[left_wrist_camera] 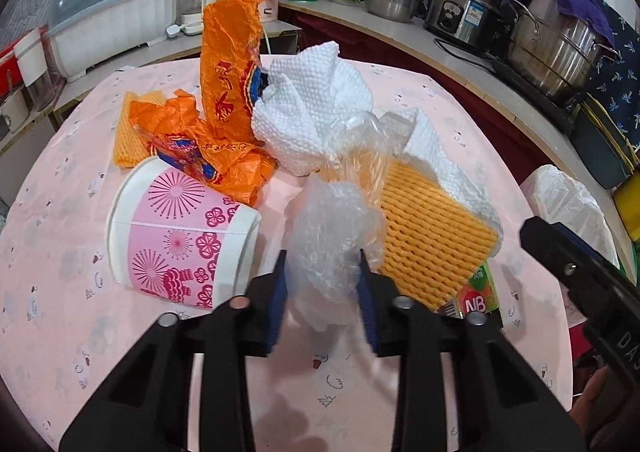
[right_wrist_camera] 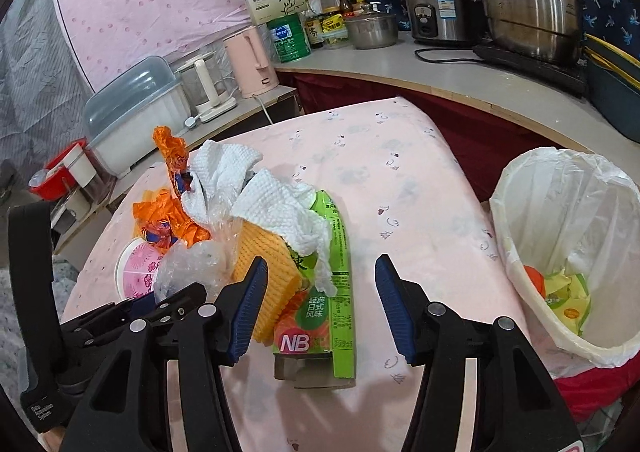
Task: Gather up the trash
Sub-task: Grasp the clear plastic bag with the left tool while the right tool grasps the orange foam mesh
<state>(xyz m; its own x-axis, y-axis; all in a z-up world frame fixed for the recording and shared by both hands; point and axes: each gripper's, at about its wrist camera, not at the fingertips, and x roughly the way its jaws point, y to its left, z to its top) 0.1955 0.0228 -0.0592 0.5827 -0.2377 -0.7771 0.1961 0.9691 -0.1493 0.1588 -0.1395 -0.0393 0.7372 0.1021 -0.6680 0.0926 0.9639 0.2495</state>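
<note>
A pile of trash lies on the pink table (left_wrist_camera: 60, 188): a pink-and-white paper cup (left_wrist_camera: 180, 240) on its side, orange wrappers (left_wrist_camera: 228, 64), white paper towel (left_wrist_camera: 316, 104), an orange foam net (left_wrist_camera: 432, 228), a green NB carton (right_wrist_camera: 320, 292) and a crumpled clear plastic bag (left_wrist_camera: 332, 236). My left gripper (left_wrist_camera: 324, 292) has its blue pads on both sides of the clear bag, touching it. My right gripper (right_wrist_camera: 320, 304) is open and empty, straddling the green carton from above. The white-lined trash bin (right_wrist_camera: 568, 252) stands to its right with some trash inside.
A counter behind the table holds steel pots (right_wrist_camera: 532, 0), a rice cooker (right_wrist_camera: 436, 8), a pink kettle (right_wrist_camera: 252, 60), bottles and a dish box (left_wrist_camera: 112, 20). The right gripper's body shows at the right edge of the left wrist view (left_wrist_camera: 580, 276).
</note>
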